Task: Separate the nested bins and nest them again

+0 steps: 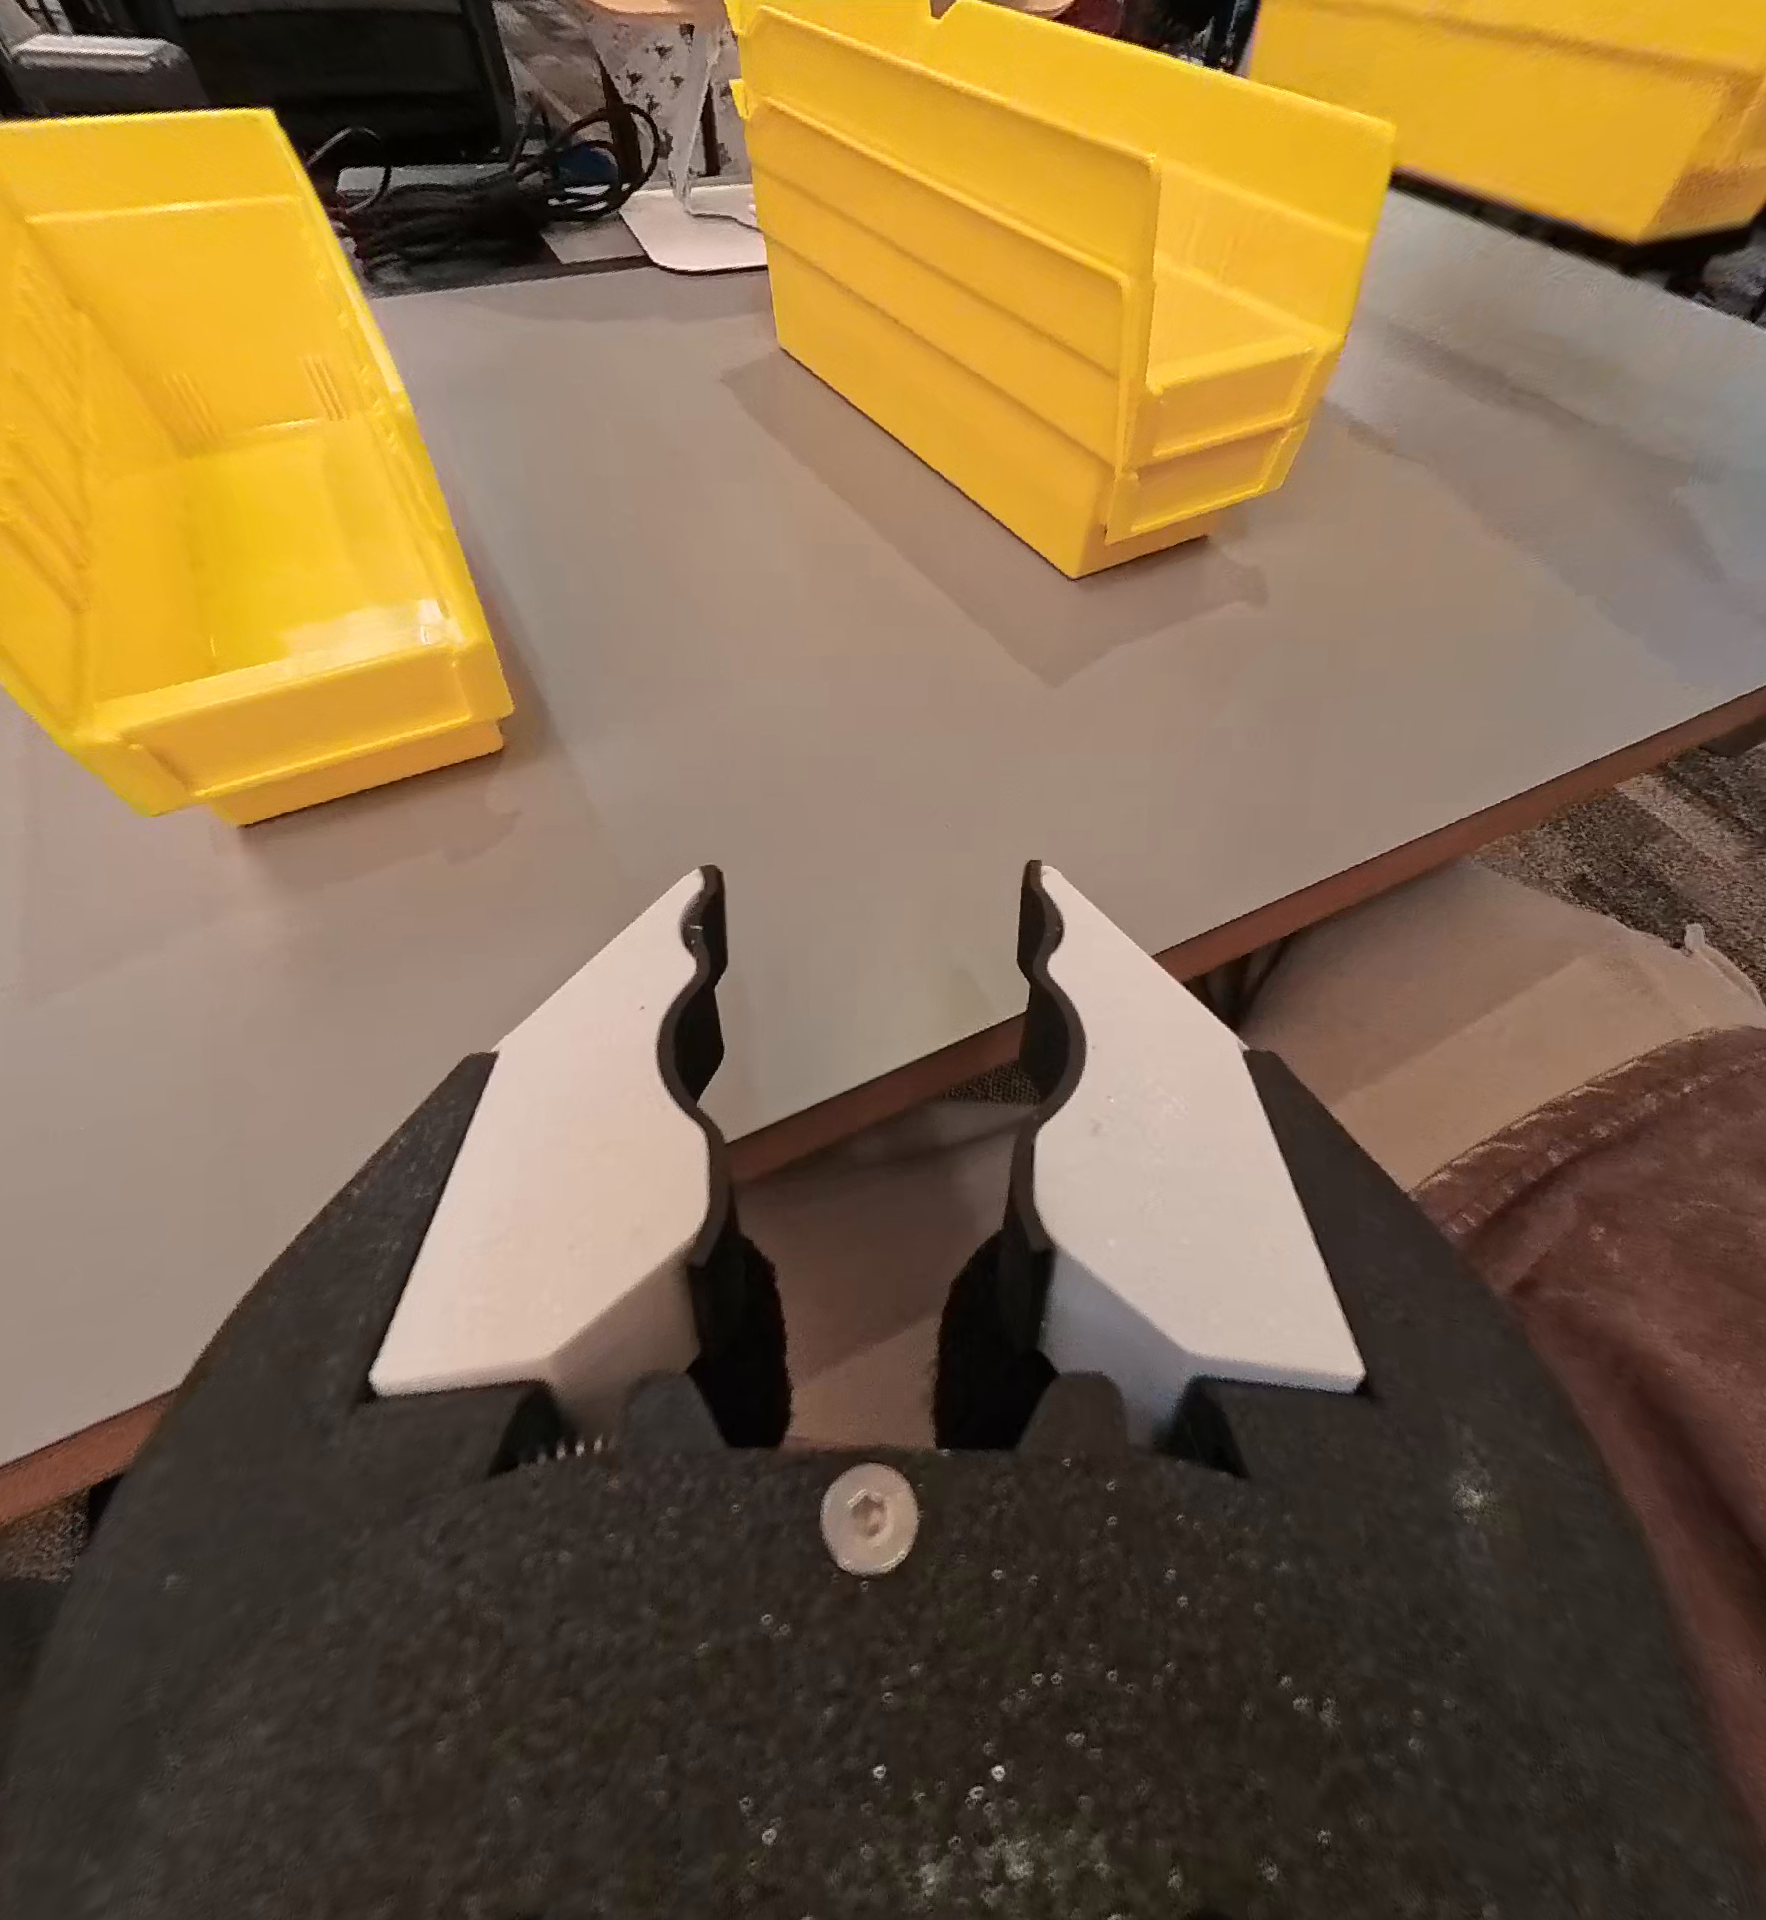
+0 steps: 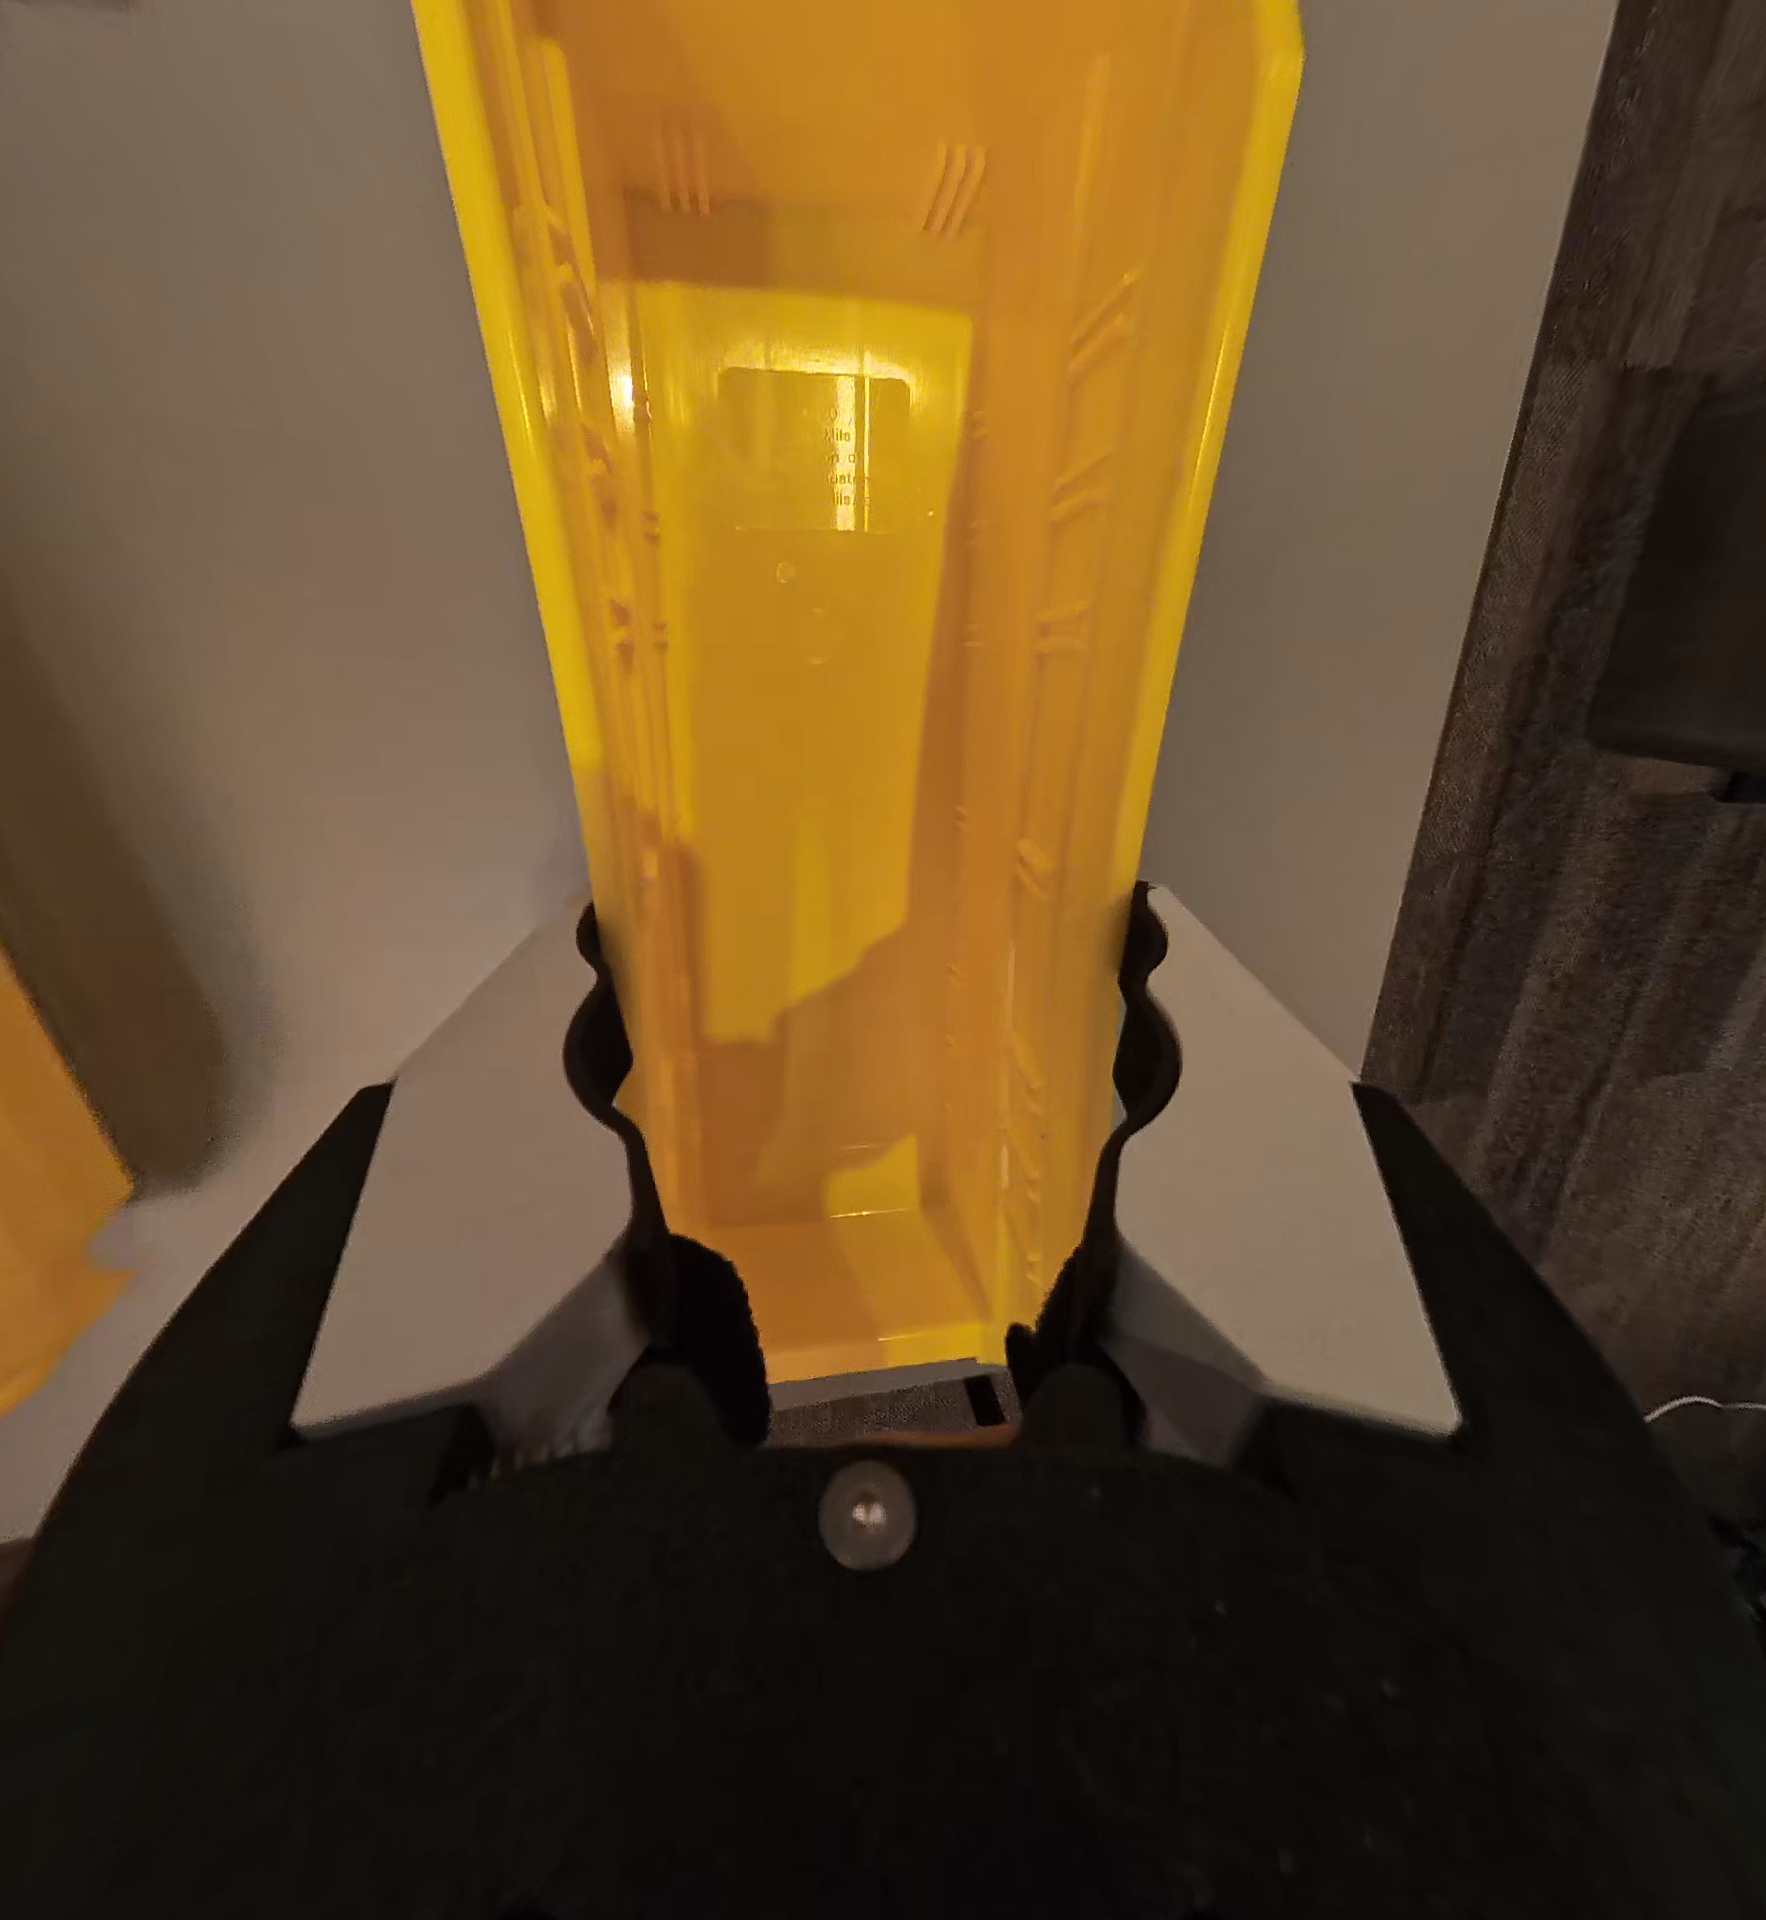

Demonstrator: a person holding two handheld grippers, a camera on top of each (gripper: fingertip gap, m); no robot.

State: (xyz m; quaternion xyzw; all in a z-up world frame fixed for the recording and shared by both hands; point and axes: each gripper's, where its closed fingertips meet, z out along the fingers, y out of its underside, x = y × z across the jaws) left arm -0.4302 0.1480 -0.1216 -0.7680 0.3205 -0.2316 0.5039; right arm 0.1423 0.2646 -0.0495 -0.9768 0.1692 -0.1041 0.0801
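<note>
My right tongs (image 2: 863,1091) clamp a yellow bin (image 2: 858,623) by its end, above the tabletop (image 2: 235,520) near its right edge.
Held only at that end, the bin could droop or slip. My left tongs (image 1: 871,914) gape empty over the near edge; a single bin (image 1: 235,499) and nested stack (image 1: 1045,312) wait beyond. I cannot tell whether my bin touches down.

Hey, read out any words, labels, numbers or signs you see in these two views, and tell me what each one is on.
Yellow bin held in the right claw: small moulded lettering on its floor, partly lost in glare and too small to read.
Single bin, nested stack, table and left claw: no writing visible.
</note>
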